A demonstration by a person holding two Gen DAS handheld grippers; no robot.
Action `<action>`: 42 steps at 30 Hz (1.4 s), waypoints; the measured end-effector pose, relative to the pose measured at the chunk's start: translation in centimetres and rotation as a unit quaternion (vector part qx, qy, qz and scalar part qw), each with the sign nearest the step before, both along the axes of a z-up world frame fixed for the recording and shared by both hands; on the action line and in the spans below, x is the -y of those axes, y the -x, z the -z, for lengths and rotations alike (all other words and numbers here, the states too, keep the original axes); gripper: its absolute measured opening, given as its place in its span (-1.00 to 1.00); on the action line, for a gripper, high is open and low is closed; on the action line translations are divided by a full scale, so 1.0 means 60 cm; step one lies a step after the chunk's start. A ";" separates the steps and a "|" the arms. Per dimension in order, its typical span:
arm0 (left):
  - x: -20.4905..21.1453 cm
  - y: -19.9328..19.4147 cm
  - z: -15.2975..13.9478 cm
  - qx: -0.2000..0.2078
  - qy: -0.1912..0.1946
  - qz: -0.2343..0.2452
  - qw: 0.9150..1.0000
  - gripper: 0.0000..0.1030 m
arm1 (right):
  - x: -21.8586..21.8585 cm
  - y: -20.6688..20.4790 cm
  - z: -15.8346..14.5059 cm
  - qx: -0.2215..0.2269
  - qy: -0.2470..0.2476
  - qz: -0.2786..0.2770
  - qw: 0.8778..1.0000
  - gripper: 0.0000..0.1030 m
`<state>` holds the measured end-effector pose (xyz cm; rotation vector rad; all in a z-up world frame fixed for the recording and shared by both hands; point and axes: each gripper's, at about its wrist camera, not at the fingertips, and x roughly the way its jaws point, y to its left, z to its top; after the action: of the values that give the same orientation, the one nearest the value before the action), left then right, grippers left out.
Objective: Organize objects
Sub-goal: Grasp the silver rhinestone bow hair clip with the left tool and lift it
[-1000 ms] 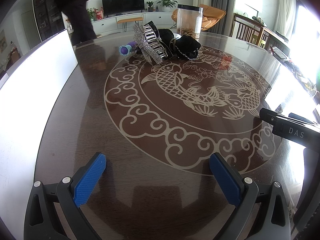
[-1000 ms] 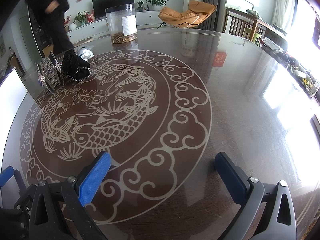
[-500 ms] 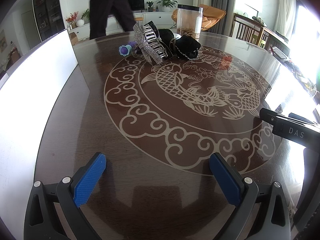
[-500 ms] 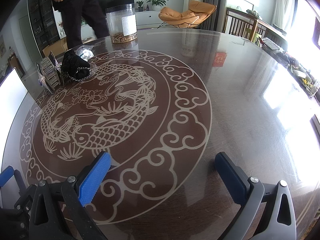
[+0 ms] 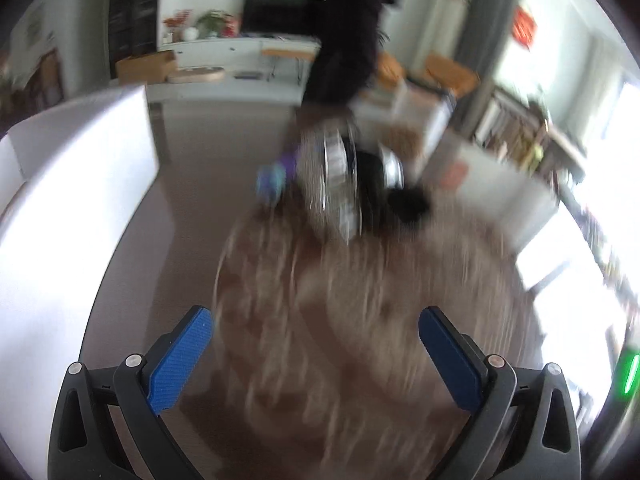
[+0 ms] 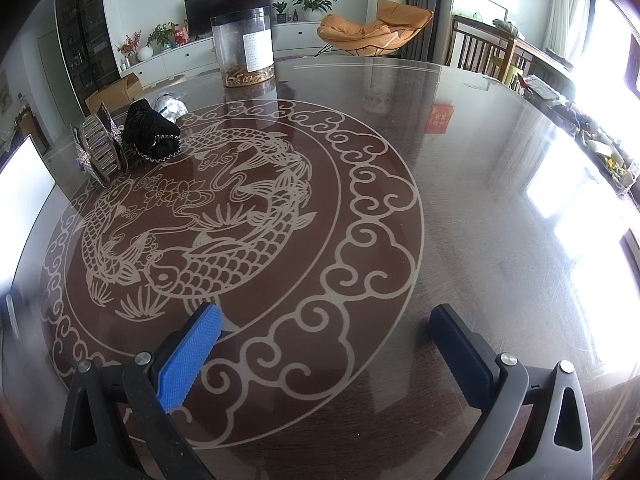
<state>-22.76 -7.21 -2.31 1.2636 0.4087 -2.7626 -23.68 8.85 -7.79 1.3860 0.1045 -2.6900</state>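
A pile of hair accessories lies at the far side of the round table. In the blurred left wrist view I make out a silver rhinestone claw clip [image 5: 332, 184], a purple-blue item [image 5: 274, 178] to its left and a black fabric piece [image 5: 408, 200] to its right. My left gripper [image 5: 316, 338] is open and empty, some way short of the pile. The right wrist view has the same clip [image 6: 100, 148] and black piece [image 6: 154, 132] at far left. My right gripper [image 6: 324, 338] is open and empty, low over the table.
A clear plastic jar [image 6: 244, 48] with brown contents stands at the table's far edge. A white panel [image 5: 60, 200] runs along the left side. A person in dark clothes [image 5: 352, 40] stands behind the table. The dark tabletop [image 6: 500, 200] bears a fish pattern.
The left gripper has swung forward toward the pile, and its view is now motion-blurred. The right gripper has not moved. The person behind the table has walked to the right.
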 end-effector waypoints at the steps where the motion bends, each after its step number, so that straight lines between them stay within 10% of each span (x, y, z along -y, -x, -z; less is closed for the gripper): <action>1: 0.002 0.035 -0.009 -0.001 -0.009 -0.003 1.000 1.00 | -0.001 0.000 0.000 0.000 0.000 0.000 1.000 1.00; 8: 0.008 0.199 0.030 0.059 0.021 -0.060 0.996 0.95 | 0.000 0.000 0.000 0.000 0.000 0.000 1.000 1.00; 11: 0.010 0.194 0.047 0.040 0.018 -0.032 0.998 -0.08 | 0.000 0.000 0.000 0.000 0.000 0.000 1.000 1.00; 20: -0.009 -0.044 0.047 0.078 -0.049 0.123 0.988 -0.04 | 0.000 0.000 0.000 0.000 0.000 0.000 1.000 1.00; 24: 0.019 -0.096 0.048 0.074 -0.042 0.097 0.992 0.54 | 0.000 0.000 0.000 0.000 0.000 0.000 1.000 1.00; 31: 0.075 -0.133 0.034 0.072 -0.007 0.020 0.997 0.56 | -0.001 0.000 0.001 0.000 0.000 0.000 1.000 1.00; 39: 0.029 -0.136 0.023 0.030 -0.021 0.066 0.997 0.57 | -0.001 0.000 0.001 0.000 0.000 -0.001 1.000 1.00; 42: 0.004 -0.094 0.041 0.030 0.030 0.054 0.998 0.57 | -0.001 0.000 0.001 0.000 0.000 -0.001 1.000 1.00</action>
<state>-17.11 -7.46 -4.77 1.3901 0.2589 -2.7924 -23.66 8.93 -7.82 1.3852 0.1052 -2.6892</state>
